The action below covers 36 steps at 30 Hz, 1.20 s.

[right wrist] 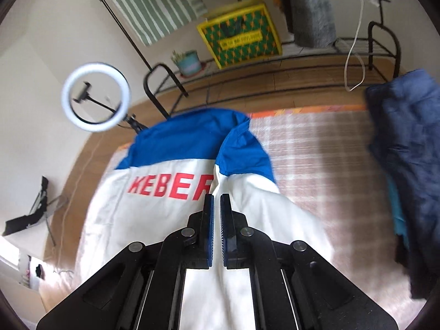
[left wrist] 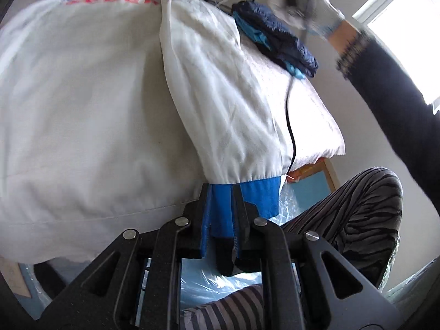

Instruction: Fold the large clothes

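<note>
The white jacket (right wrist: 154, 220) with blue yoke and red lettering lies spread on the checked blanket (right wrist: 324, 170), filling its left part; the blue shoulder end reaches the blanket's far edge. One white sleeve (left wrist: 220, 104) is laid along the body and ends in a blue cuff (left wrist: 261, 195) at the near edge, as the left wrist view shows.

The left gripper (left wrist: 222, 206) has that cuff between its fingers; the jaws stand narrowly parted with the blue fabric in the gap, and whether the pads press it cannot be told. The right gripper (right wrist: 217, 220) hangs above the jacket's middle, jaws pressed nearly together and holding nothing.

A dark blue folded garment (right wrist: 407, 165) lies at the blanket's right edge, apart from the jacket. A gloved hand (left wrist: 310, 2), blurred, shows over the far right corner. Beyond the far edge: a ring light (right wrist: 96, 97), a black metal rack (right wrist: 382, 46), a potted plant (right wrist: 188, 60).
</note>
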### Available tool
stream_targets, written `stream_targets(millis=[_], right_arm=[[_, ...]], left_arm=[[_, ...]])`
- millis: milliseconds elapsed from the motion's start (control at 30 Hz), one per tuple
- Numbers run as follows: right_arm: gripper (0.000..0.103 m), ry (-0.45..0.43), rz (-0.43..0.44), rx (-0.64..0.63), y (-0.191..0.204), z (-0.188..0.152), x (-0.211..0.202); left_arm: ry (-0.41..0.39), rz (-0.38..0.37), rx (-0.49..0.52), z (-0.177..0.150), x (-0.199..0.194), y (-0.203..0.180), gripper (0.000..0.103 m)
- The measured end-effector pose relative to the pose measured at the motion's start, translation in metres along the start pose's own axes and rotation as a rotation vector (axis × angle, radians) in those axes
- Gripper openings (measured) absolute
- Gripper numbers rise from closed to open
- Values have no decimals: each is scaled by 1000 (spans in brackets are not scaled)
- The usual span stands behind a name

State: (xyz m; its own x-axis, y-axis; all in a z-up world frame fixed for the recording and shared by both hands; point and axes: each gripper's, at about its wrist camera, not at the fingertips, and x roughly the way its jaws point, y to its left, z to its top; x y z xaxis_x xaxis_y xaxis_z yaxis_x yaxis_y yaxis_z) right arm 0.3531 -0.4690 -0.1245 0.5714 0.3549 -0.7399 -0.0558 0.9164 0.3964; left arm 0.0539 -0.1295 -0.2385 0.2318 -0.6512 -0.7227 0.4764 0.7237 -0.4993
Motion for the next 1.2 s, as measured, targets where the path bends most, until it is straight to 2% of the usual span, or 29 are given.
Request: stream_targets(millis=[100,200,300,467,533,567,600,667,733,933,1033,1133,1200], right_arm=[[3,-49,-16,-21,-6,-21,-62],[3,-70,-23,-27,-14,-56,-111],[3,-74,-28,-20,-23,-88,-144],[5,-105,-44,-11,-45,-131,-205],[25,-115,-41,5,-54,-146,-222],[52,-107,-33,21,-58,-153,-226],[57,-94,-30,34,-62,-162,-230],[57,-60,-51,12,-61,-182,-231],[57,-8,-35,1,-58,-202,-222],[54,188,75,89,-59,-257,-148],[51,258,122,167,-66,-273,-108],[49,302,137,218,-71,-285,-86],[49,319,146,226,-72,-290,-80]], left_arm=[[-51,27,32,-3,-14,-12,11],[-68,42,52,-2,-12,-26,11],[-77,49,104,-1,-6,-41,11],[-73,75,206,-7,27,-76,11],[-57,80,244,-10,41,-87,11],[-46,82,265,-11,47,-91,11],[-42,87,278,-11,50,-94,11],[-48,119,308,-9,57,-98,11],[-64,153,320,-9,58,-96,11],[-61,168,268,-11,52,-79,14],[-63,160,260,-12,45,-78,14],[-71,169,280,-14,41,-82,14],[-76,177,295,-16,39,-84,25]])
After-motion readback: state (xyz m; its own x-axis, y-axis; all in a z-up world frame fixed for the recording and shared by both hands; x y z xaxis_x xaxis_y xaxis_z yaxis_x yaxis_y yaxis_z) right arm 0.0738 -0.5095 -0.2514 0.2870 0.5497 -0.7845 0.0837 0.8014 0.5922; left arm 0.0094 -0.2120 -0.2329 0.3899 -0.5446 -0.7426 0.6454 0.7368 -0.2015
